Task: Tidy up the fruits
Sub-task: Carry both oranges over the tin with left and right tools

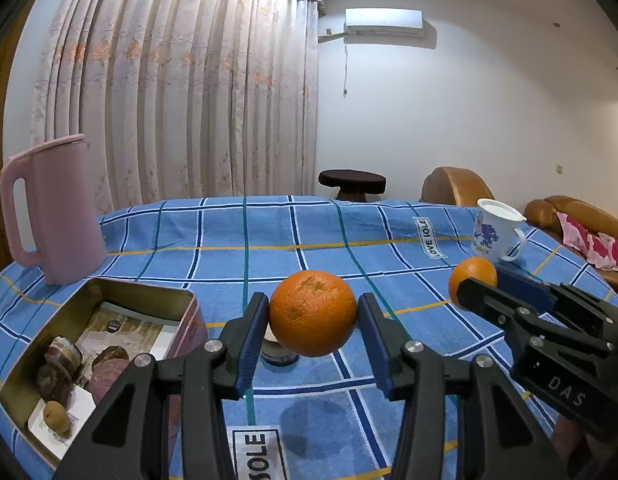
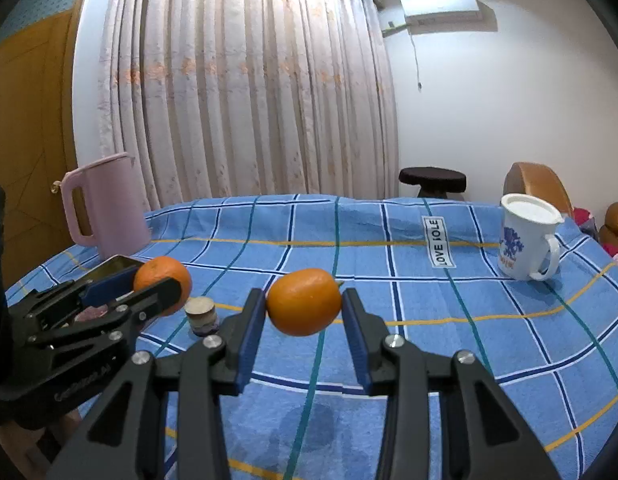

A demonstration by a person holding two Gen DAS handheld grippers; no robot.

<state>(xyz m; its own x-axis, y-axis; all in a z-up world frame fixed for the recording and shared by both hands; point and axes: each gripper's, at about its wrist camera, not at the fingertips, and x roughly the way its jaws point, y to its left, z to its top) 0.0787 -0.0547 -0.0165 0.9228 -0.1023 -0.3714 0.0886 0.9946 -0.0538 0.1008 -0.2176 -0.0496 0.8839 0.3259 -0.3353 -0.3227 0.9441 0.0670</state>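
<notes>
My left gripper is shut on a large round orange and holds it above the blue checked tablecloth. My right gripper is shut on a smaller oval orange, also lifted off the table. In the left wrist view the right gripper enters from the right with its orange. In the right wrist view the left gripper enters from the left with its orange. An open metal tin with snacks and a small brown fruit lies at lower left.
A pink kettle stands at the back left. A white mug with a blue print stands at the right. A small round jar sits on the cloth under the left gripper. A dark stool and a brown sofa stand beyond the table.
</notes>
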